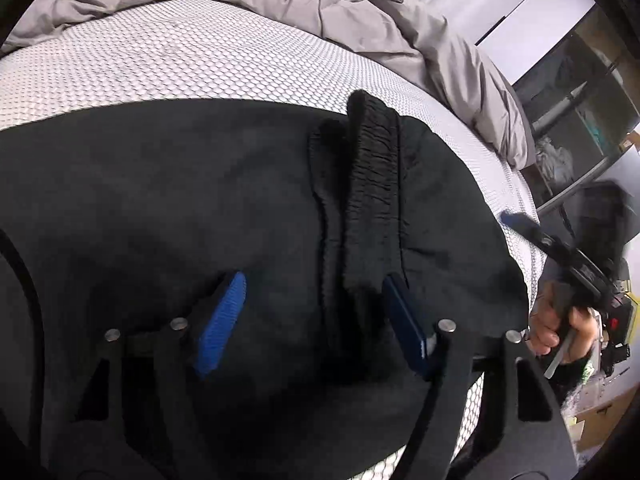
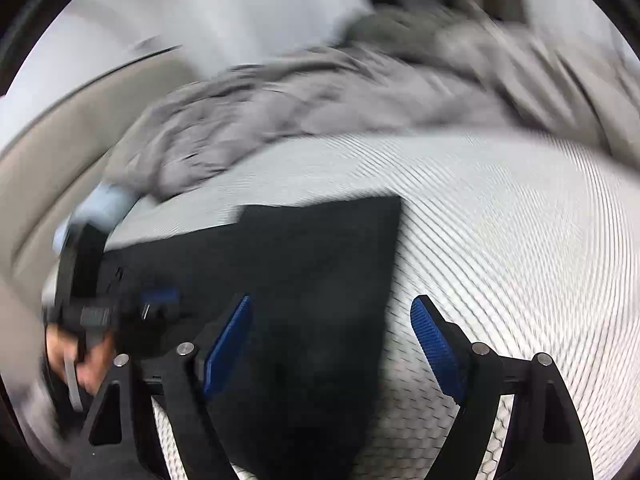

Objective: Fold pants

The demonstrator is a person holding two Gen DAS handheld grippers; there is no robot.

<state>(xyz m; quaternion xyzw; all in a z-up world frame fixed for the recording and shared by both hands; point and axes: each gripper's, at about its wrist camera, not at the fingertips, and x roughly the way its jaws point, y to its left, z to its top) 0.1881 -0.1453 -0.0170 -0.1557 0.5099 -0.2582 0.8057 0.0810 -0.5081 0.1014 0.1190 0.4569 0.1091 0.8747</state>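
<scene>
Already folded, the black pants [image 1: 240, 200] lie near the mattress [image 1: 180, 60] edge; left gripper [image 1: 316, 316] and right gripper [image 2: 332, 344] jaws stand spread, empty, so a brushing finger could drag the elastic waistband [image 1: 372, 184] open.

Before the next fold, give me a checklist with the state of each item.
1. Pants lying on the mattress: ok.
2. Left gripper jaws open, nothing pinched: ok; the waistband lies between them, unclamped.
3. Right gripper jaws open and empty: ok; one finger is over the pants, the other over bare mattress.
4. Waistband flat: not ok, it stands up bunched in a ridge.
5. Pants edge straight in the right wrist view: ok.
6. Blanket apart from the pants: ok.
7. Fold layers aligned: cannot tell, the right view is blurred.
</scene>
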